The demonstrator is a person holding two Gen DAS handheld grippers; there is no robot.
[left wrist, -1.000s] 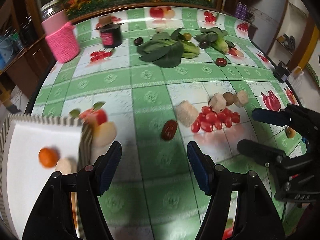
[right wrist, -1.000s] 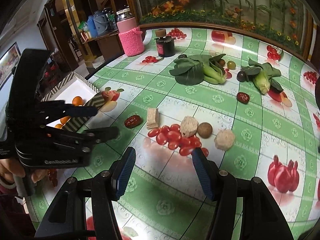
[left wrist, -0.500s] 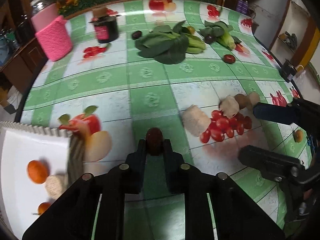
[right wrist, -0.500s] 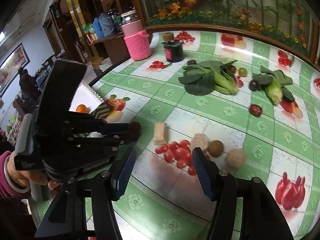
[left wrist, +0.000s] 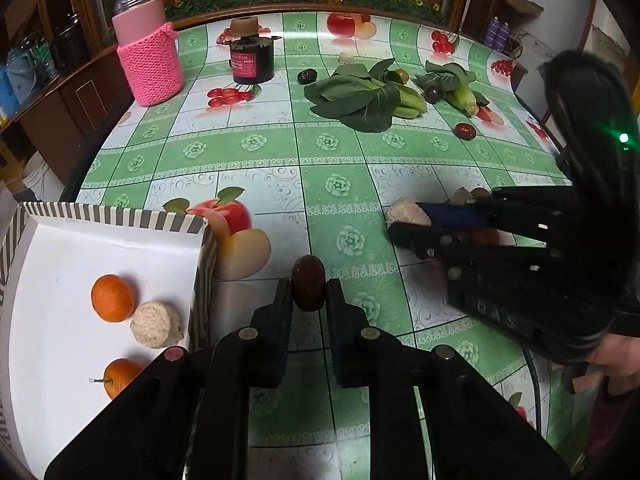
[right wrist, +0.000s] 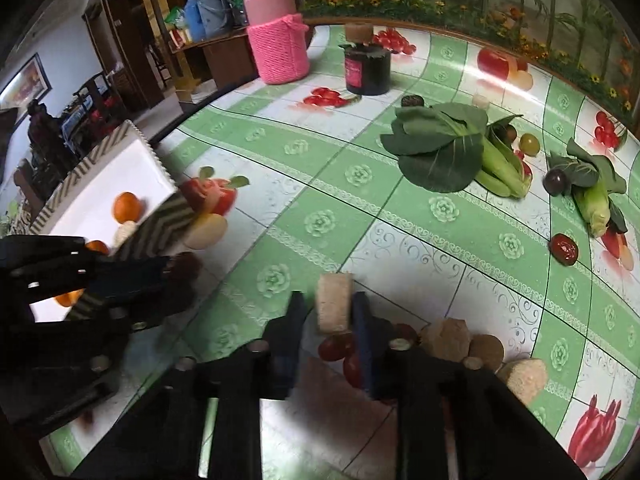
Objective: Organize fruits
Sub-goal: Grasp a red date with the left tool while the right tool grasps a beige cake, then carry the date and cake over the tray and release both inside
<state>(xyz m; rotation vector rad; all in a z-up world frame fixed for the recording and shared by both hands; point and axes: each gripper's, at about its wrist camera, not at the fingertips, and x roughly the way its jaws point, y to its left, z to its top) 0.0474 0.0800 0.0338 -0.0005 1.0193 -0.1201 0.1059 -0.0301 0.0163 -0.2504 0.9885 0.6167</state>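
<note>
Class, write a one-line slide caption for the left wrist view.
Left tool grips a dark red date beside the striped white box holding oranges.

Dim indoor light; soft glare on the glossy bench ahead of me. Fisheye bends the edges, corners black. My left claw blurs in the right-wrist view.

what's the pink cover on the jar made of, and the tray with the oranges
Pink cover: looks like knitted yarn, matte, with visible ribbed stitches. Tray: probably cardboard or stiff paper, with a smooth white inside, thin folded walls and printed grey stripes; the material is not certain.
</note>
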